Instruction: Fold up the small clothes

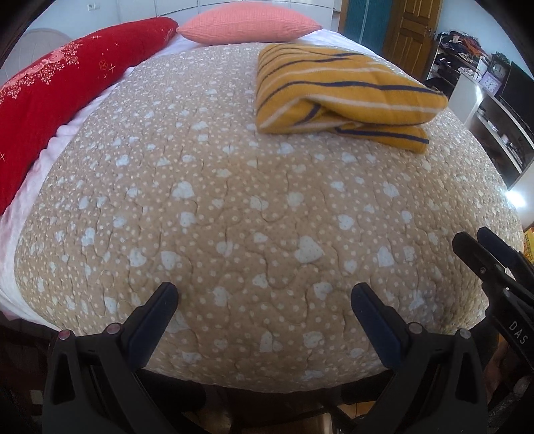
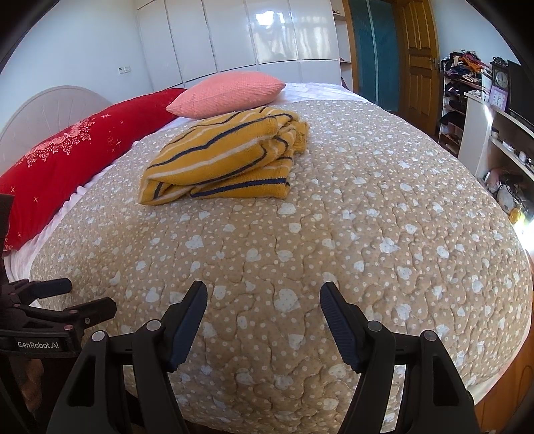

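A folded yellow sweater [image 1: 337,96] with dark and white stripes lies on the far part of the tan quilt [image 1: 233,213]; the right wrist view has the sweater [image 2: 223,160] left of centre. My left gripper [image 1: 263,297] hangs open over the quilt's near edge, nothing between its fingers. My right gripper [image 2: 262,297] is open too, over bare quilt [image 2: 367,217], well short of the sweater. Each gripper shows in the other's view: the right gripper [image 1: 474,243] at the right edge, the left gripper [image 2: 90,297] at the lower left.
A red bolster [image 1: 60,100] and a pink pillow [image 1: 247,23] lie along the far side of the bed. White wardrobes [image 2: 233,36] and a wooden door [image 2: 417,60] stand behind. Shelves with clothes and clocks [image 2: 494,90] line the right wall.
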The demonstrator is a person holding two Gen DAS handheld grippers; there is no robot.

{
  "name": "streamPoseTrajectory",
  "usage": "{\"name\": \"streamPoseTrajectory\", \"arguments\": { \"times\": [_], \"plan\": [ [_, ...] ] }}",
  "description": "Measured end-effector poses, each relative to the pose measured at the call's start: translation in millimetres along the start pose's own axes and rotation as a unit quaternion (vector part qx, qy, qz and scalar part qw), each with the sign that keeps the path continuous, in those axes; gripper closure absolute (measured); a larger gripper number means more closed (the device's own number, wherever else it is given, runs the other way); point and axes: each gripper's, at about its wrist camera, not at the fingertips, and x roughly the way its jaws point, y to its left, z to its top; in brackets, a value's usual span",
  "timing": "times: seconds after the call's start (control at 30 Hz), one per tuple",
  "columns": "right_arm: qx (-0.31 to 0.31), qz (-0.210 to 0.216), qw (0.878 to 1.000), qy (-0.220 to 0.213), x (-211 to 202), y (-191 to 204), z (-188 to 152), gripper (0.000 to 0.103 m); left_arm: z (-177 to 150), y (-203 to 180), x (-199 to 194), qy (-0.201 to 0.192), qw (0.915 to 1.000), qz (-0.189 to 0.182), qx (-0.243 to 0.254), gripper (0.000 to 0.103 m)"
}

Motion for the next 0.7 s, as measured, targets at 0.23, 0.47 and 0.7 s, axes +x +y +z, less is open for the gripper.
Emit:
{"name": "streamPoseTrajectory", "arguments": {
  "times": [0.23,0.47,0.7],
  "plan": [
    [0.002,0.002,1.0,0.007,2.8,-2.4,-1.3,0.028,0.9,2.4,-1.5,-0.007,1.0,0.002,-0.004,0.0],
    [-0.001,0.002,1.0,0.006,2.6,-1.3,-1.0,0.028,2.1,5.4,-2.0,-0.011,0.9999,0.003,-0.011,0.0],
    [-0.002,0.001,1.0,0.008,3.2,-1.4,-1.1,0.028,1.7,1.5,-6.2,-0.021,0.9997,0.007,-0.003,0.0]
  ]
}}
